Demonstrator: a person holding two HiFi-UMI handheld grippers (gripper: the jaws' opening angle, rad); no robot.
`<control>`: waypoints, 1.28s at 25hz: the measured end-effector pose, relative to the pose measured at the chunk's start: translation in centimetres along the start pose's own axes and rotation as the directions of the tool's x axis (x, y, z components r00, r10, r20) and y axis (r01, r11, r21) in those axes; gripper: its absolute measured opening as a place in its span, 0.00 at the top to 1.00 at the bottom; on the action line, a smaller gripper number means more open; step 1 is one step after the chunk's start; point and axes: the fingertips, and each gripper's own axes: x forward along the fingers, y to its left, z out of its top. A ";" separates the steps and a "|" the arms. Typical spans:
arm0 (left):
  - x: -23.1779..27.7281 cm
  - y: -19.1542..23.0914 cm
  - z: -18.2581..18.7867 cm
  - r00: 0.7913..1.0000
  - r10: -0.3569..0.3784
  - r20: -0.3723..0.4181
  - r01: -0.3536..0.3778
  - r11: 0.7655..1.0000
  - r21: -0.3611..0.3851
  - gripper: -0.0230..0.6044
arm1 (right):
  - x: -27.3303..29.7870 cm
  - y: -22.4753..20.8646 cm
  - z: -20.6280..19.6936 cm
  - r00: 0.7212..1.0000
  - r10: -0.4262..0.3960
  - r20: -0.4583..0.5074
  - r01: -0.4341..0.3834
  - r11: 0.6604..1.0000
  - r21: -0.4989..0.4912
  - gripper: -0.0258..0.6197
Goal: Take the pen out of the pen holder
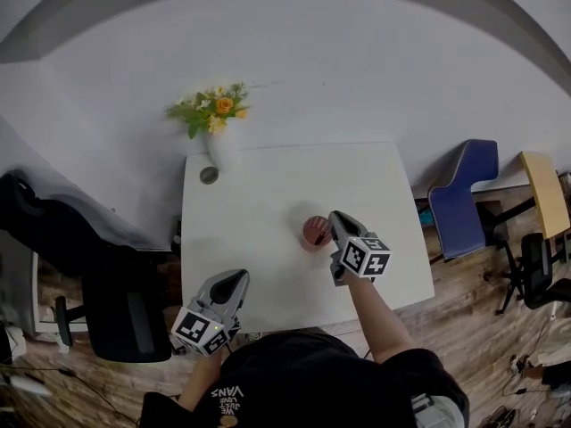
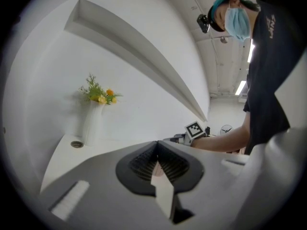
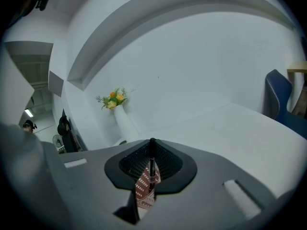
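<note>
Jaws grip pen (image 3: pixel 151 163), upright (in pen holder (image 3: pixel 142 190)).

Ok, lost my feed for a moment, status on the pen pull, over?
Right gripper shut on pen, pen upright in pen holder. Left gripper shut, empty, at near table edge. Vase at far corner, out of the way.

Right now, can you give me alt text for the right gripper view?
The right tool has its jaws closed on a black pen that stands upright in a red patterned holder just below them. Beyond lie a white table, a vase of flowers and a blue chair at right.
</note>
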 end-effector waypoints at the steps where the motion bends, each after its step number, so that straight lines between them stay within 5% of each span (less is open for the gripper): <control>1: 0.0 0.1 0.0 1.000 -0.004 0.001 0.004 1.000 0.001 0.88 | -0.2 0.1 0.3 1.000 -0.002 0.012 0.002 1.000 0.005 0.91; 17: 0.1 0.7 0.7 0.997 -0.082 -0.004 0.082 0.997 -0.006 0.88 | -5.3 2.2 5.4 0.974 -0.052 0.220 0.042 0.998 0.050 0.91; 32: 0.5 0.0 0.5 0.975 -0.217 -0.041 0.217 0.976 0.006 0.88 | -10.9 5.2 5.4 0.945 -0.092 0.314 0.067 0.994 0.090 0.91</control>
